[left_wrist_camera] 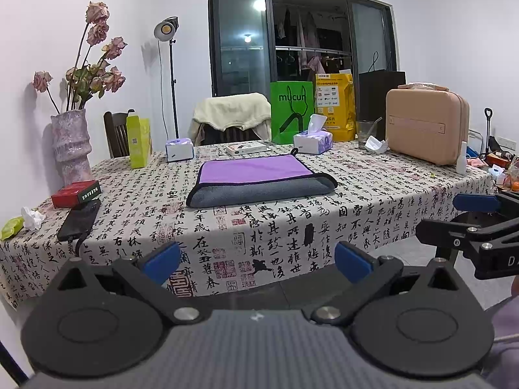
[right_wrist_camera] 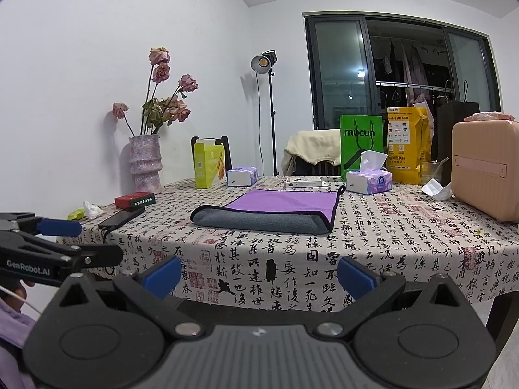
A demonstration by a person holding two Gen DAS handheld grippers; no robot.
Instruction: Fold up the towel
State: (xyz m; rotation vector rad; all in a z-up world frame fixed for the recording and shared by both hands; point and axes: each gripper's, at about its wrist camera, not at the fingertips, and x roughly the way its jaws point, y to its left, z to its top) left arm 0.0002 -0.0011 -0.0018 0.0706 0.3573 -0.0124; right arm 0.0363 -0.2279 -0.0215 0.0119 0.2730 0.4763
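A towel (left_wrist_camera: 259,180), purple on top and grey on the folded-over front strip, lies flat in the middle of the table; it also shows in the right wrist view (right_wrist_camera: 272,210). My left gripper (left_wrist_camera: 258,261) is open and empty, held off the table's near edge, well short of the towel. My right gripper (right_wrist_camera: 259,277) is open and empty too, beside the left one and equally far back. Each gripper shows at the edge of the other's view: the right one (left_wrist_camera: 467,220) and the left one (right_wrist_camera: 48,243).
The table has a calligraphy-print cloth (left_wrist_camera: 292,227). On it stand a vase of dried roses (left_wrist_camera: 71,142), a red box (left_wrist_camera: 76,193), a black phone (left_wrist_camera: 79,220), two tissue packs (left_wrist_camera: 313,141), a green bag (left_wrist_camera: 292,111) and a pink case (left_wrist_camera: 426,124).
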